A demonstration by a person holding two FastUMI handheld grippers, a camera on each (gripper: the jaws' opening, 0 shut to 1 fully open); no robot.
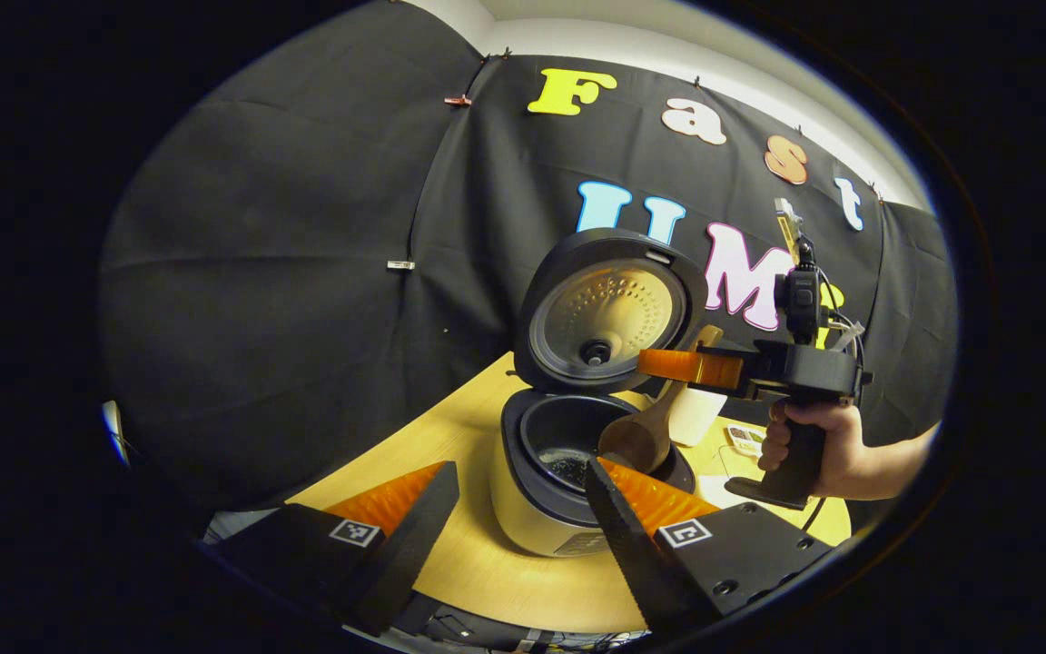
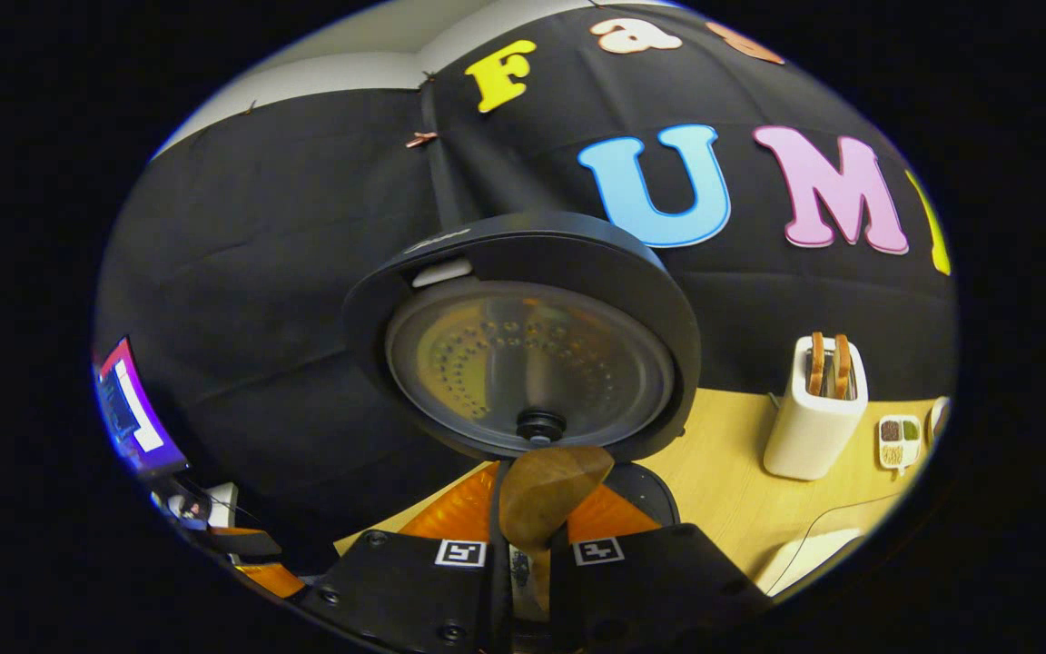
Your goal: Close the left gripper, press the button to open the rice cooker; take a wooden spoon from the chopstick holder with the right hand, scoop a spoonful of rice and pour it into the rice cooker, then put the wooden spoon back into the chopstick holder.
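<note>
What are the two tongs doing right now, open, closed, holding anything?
Left tongs: open, holding nothing, in front of the open rice cooker.
Right tongs: closed on the wooden spoon, its bowl over the cooker's pot.

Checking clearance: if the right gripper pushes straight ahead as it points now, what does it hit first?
Likely the raised lid of the rice cooker: the right gripper, shut on the wooden spoon, faces its inner plate dead ahead. Depth is unclear.

Rice cooker (image 1: 548,490) lid up; wooden spoon (image 1: 639,438) bowl over pot.
</note>
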